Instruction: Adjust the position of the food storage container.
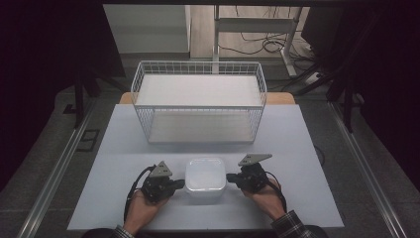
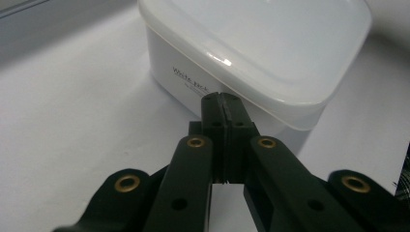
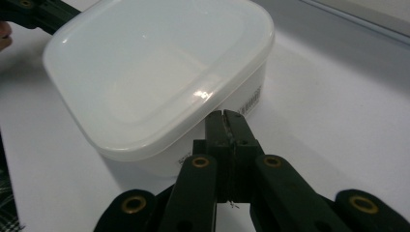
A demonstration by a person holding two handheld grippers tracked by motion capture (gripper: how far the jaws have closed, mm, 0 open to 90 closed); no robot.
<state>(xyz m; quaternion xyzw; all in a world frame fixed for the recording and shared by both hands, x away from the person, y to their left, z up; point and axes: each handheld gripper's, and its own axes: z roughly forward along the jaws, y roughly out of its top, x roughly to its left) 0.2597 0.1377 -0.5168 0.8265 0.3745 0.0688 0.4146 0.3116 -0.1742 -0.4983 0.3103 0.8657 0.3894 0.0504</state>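
Observation:
A white square plastic container with a translucent lid stands near the table's front edge, between the two grippers. My left gripper is at its left side, jaws pressed together with nothing between them, tips touching or almost touching the wall just under the lid rim. My right gripper is at the container's right side, also shut and empty, tips against the wall below the lid. The container carries small printed text on its side. In the right gripper view the container has a barcode label.
A white wire basket with a flat white floor stands at the back of the pale table, open at the top. Dark floor, metal rails and cables surround the table. A person's hands come in from the bottom edge.

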